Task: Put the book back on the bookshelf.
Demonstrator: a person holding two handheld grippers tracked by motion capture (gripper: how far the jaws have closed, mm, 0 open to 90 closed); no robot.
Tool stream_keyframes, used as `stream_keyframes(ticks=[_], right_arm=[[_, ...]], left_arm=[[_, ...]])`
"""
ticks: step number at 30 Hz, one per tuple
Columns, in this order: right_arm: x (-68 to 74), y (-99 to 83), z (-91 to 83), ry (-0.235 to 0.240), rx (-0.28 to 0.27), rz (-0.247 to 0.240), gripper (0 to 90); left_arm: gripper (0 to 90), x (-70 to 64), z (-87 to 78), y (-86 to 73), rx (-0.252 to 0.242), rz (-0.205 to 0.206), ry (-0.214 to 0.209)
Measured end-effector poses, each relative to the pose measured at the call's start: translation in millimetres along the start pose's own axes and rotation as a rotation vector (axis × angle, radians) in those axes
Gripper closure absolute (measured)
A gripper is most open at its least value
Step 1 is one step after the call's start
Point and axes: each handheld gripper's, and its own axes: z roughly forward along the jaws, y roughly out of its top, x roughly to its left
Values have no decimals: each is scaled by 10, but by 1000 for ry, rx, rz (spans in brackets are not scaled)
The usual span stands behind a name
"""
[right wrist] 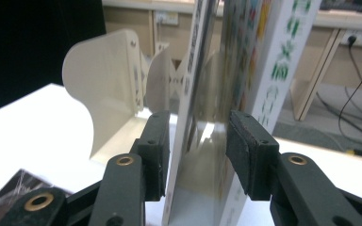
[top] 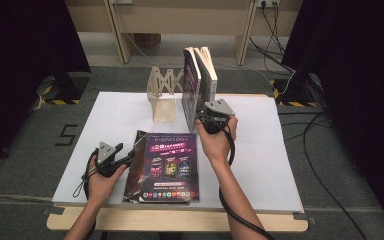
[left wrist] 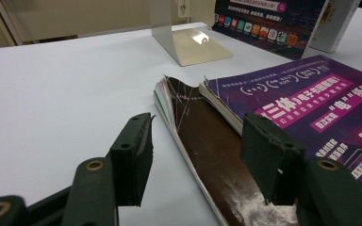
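at the table's far middle, two upright books [top: 198,82] stood beside the bookend [top: 163,95], the right gripper [top: 213,119] nearest, jaws parted around the left book's near edge, not visibly clamped; left gripper [top: 111,159] gaped by the flat books [top: 166,166].

You stand at a wooden table [top: 180,220] topped by a white board [top: 270,165]. Grey carpet [top: 25,165] lies around it, marked with a black "5" [top: 66,135] to the outer side of the left claw. Black curtains [top: 25,40] close off both sides of the room. Beyond the right claw, past the far table edge, pale wooden furniture legs [top: 120,35] stand against the wall. Black cables [top: 325,165] trail over the floor outward of the right claw, near hazard-striped stand feet [top: 287,102].
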Motion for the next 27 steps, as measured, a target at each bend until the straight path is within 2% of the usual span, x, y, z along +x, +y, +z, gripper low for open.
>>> stream_keyframes(ticks=[10, 13, 16, 21, 24, 27], right_arm=[[-55, -231, -13, 38, 105, 1, 603], [-45, -313, 13, 54, 140, 3, 603], [-37, -410, 55, 73, 184, 7, 603], [-17, -548, 105, 90, 243, 10, 601], [-12, -618, 127, 96, 274, 16, 601], [-15, -669, 156, 105, 297, 15, 600]], left_arm=[[451, 0, 7, 8, 12, -9, -9], [442, -38, 1, 23, 23, -38, -38], [440, -93, -9, 67, 36, -24, -54], [442, -166, -2, 176, 55, -26, -87], [442, -195, 33, 231, 95, -35, -106], [442, -225, 108, 263, 179, -38, -120]])
